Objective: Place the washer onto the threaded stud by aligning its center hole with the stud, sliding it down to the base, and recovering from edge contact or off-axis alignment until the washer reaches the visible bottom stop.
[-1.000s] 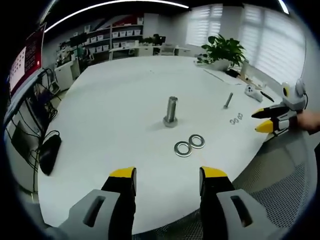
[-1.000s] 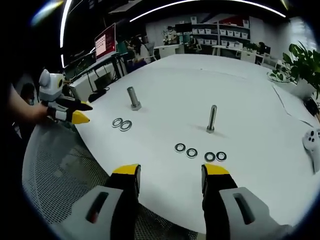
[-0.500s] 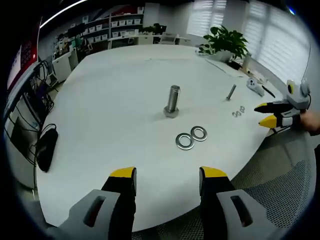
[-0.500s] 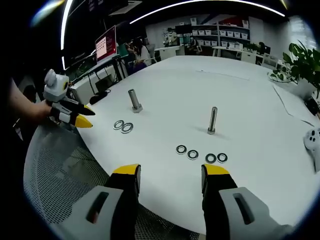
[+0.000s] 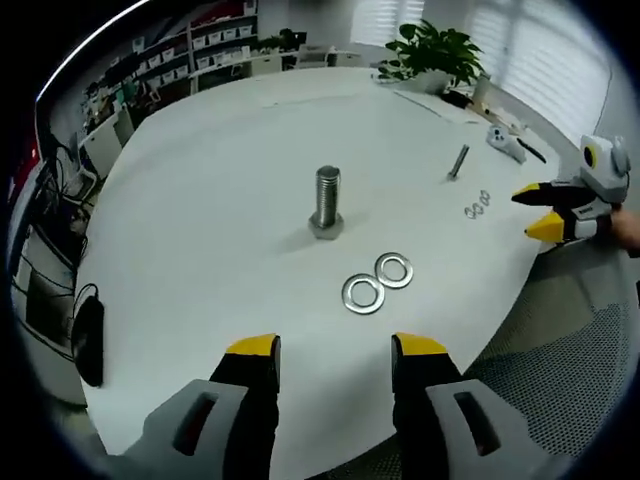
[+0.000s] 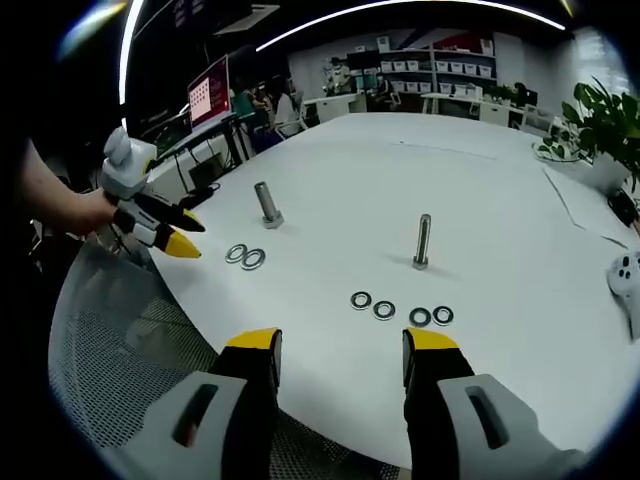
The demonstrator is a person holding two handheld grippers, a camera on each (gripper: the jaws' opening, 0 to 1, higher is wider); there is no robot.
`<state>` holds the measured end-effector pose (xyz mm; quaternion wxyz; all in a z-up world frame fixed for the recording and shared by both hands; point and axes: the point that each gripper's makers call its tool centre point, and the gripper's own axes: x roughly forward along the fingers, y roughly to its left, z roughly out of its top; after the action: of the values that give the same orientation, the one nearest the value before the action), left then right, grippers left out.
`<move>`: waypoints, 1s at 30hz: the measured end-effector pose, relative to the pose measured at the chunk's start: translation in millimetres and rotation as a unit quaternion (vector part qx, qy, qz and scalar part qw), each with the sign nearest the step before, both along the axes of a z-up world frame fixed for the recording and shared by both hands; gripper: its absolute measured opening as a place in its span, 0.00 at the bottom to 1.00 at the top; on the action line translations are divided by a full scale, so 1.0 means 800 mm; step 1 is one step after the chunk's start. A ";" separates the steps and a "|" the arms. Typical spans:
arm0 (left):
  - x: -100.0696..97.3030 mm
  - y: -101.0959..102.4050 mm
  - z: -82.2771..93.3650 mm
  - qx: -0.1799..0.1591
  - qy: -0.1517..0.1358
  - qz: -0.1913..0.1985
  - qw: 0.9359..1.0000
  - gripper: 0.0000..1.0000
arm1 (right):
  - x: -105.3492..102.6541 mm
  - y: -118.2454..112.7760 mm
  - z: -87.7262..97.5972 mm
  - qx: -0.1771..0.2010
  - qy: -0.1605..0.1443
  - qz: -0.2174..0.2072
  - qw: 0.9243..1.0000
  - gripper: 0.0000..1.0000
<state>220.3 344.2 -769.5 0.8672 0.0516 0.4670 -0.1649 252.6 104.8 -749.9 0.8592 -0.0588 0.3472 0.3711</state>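
White and round, the surface [image 5: 200, 200] carries two sets of hardware, each laid out before its own gripper so either hand can work its own stud.

Nearest in the left gripper view, the left gripper [image 5: 330, 350] hangs over the near edge with its yellow-tipped fingers [image 5: 252, 348] spread and holding nothing. Just beyond lie two large washers [image 5: 377, 282], touching, flat and within easy reach. Past them the thick stud [image 5: 326, 200] stands upright on its hex head, threads up, bare of any washer.

In the right gripper view, the right gripper [image 6: 338, 345] likewise has its fingers apart and empty. A row of four small washers [image 6: 400, 308] lies ahead of it, and behind them the thin stud [image 6: 423, 240] stands upright, also bare.

Further back sit a potted plant [image 5: 432, 50] and shelving [image 6: 430, 70].

I judge the task not yet begun: no washer is lifted.
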 end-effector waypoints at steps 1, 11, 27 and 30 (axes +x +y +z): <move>0.002 -0.003 0.000 0.000 0.001 -0.003 1.000 0.43 | 0.001 0.000 0.001 0.001 -0.001 -0.001 1.000 0.51; 0.026 -0.026 -0.013 -0.011 0.035 -0.033 0.999 0.32 | 0.003 -0.003 -0.001 0.001 0.000 -0.005 1.000 0.51; 0.044 -0.033 -0.031 0.057 0.065 -0.115 0.990 0.39 | 0.005 -0.003 -0.001 0.000 -0.002 -0.003 1.000 0.51; 0.046 -0.035 -0.033 0.068 0.068 -0.133 0.986 0.37 | 0.006 -0.005 -0.001 0.002 0.000 -0.010 1.000 0.51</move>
<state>257.3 316.3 -795.6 0.7982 0.1608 0.5242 -0.2495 257.7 100.6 -750.6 0.8629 -0.0537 0.3469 0.3635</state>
